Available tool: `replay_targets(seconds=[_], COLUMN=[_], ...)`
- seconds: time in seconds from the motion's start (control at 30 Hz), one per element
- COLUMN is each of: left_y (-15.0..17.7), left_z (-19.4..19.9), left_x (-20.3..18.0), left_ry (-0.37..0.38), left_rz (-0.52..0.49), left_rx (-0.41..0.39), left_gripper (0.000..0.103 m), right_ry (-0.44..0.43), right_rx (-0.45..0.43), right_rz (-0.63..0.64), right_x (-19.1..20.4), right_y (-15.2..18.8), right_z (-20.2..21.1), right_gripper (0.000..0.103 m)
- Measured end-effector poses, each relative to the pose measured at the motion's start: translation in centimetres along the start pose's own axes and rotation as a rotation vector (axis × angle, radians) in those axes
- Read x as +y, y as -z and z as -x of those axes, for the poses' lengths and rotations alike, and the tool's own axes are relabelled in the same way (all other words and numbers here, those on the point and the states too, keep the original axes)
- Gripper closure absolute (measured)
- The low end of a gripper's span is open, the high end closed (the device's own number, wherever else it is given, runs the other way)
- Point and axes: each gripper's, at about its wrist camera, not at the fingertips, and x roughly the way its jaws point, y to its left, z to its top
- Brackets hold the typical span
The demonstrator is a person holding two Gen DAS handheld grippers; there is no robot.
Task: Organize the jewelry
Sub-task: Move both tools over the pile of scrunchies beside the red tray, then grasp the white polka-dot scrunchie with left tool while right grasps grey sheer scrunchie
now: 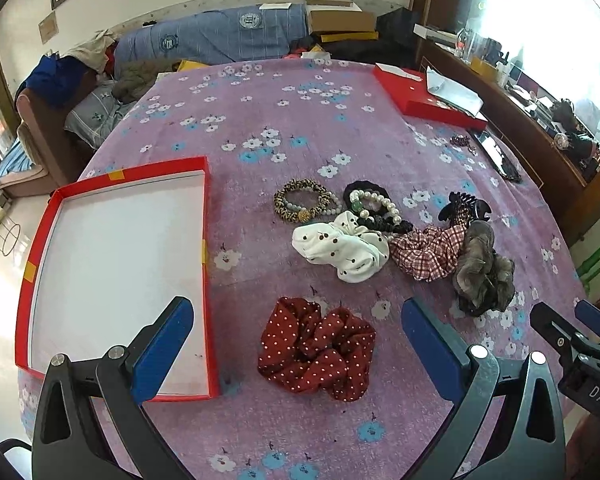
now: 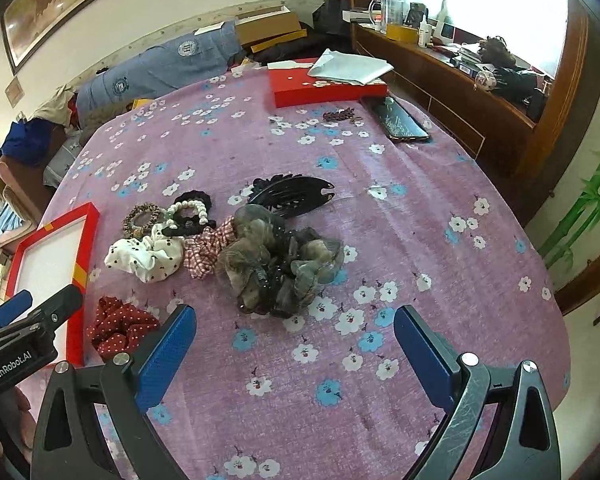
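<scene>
An open red box (image 1: pixel 112 264) with a white inside lies at the left on the purple flowered cloth. My left gripper (image 1: pixel 298 344) stands open above a dark red dotted scrunchie (image 1: pixel 316 350). Behind it lie a white dotted scrunchie (image 1: pixel 342 248), a red checked scrunchie (image 1: pixel 426 252), a grey scrunchie (image 1: pixel 482 270), a leopard and bead bracelet (image 1: pixel 302 200), a pearl bracelet (image 1: pixel 374 202) and a black claw clip (image 1: pixel 464 206). My right gripper (image 2: pixel 296 340) is open, empty, just short of the grey scrunchie (image 2: pixel 276 264). The black clip (image 2: pixel 294 194) lies beyond it.
A closed red box (image 2: pixel 324 84) with white paper on it sits at the far edge. A phone (image 2: pixel 400 120) and a dark bead bracelet (image 2: pixel 340 114) lie near it. A cluttered sofa stands behind the table, a wooden sideboard (image 2: pixel 460 92) to the right.
</scene>
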Motion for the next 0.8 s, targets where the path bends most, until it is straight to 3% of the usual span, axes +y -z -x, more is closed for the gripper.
replay_targets(seconds=[0.3,0.57,0.67,0.8], left_y=[-0.3,-0.2,0.0,-0.2], left_z=[1.6,1.1,0.7,-0.4], left_x=[-0.7,1.4,2.4,2.5], left_ry=[-0.024,-0.027,-0.021,0.005], left_rz=[0.008,0.074,0.11,0.125], left_rx=[-0.032,0.002,0.026,0.071], left_gripper=[0.0,0.001,0.008,0.018], right_ry=[0.0,-0.026,-0.045,-0.115], right_rx=[-0.003,0.034,0.057,0.106], right_rz=[0.052,0.054,0.066,0.077], right_x=[-0.9,-3.1,-3.7,-4.4], right_y=[-0.5,-0.6,-0.5,-0.7], right_z=[-0.3,-1.7,-2.8,-4.7], right_gripper=[0.003,0.003,0.004,0.014])
